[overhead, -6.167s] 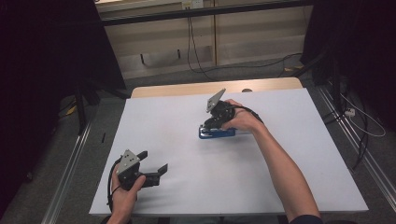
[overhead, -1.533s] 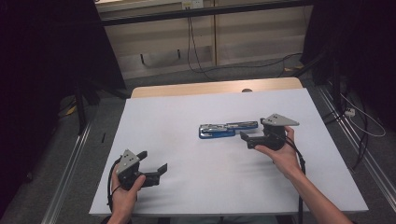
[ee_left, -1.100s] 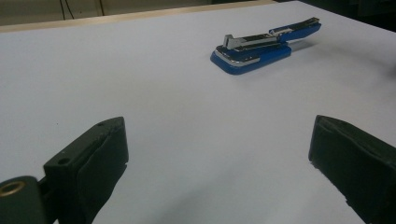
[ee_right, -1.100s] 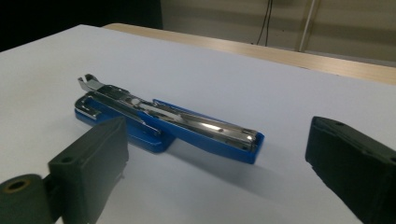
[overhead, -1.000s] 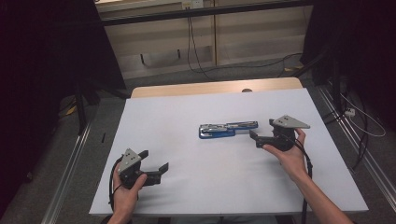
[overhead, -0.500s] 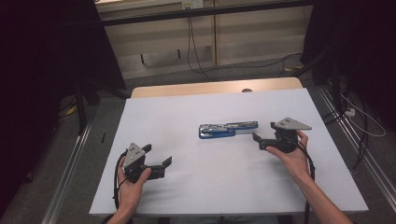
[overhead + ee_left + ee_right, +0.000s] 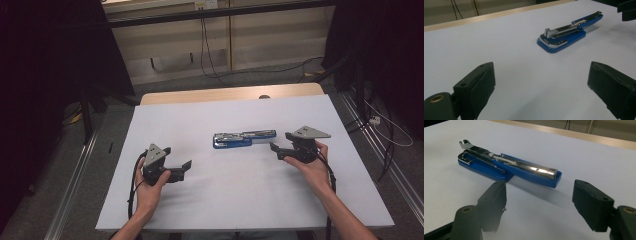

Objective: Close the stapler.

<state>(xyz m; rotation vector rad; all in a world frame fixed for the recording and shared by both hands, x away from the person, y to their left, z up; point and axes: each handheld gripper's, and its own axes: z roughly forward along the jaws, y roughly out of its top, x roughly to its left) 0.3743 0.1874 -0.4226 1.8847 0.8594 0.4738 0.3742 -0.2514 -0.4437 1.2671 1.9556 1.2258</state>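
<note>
at the left we hold the left gripper (image 7: 186,169), jaws wide and empty. mid-tabletop (image 7: 240,200) lies the blue stapler (image 7: 243,139) (swung open flat; no lettering readable). just right, the right gripper (image 7: 276,150), whose jaws have just been closing, nothing between them.

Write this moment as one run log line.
stapler: lies opened flat, untouched | left hand-held gripper: open, empty | right hand-held gripper: jaws just closing, nothing between
</note>
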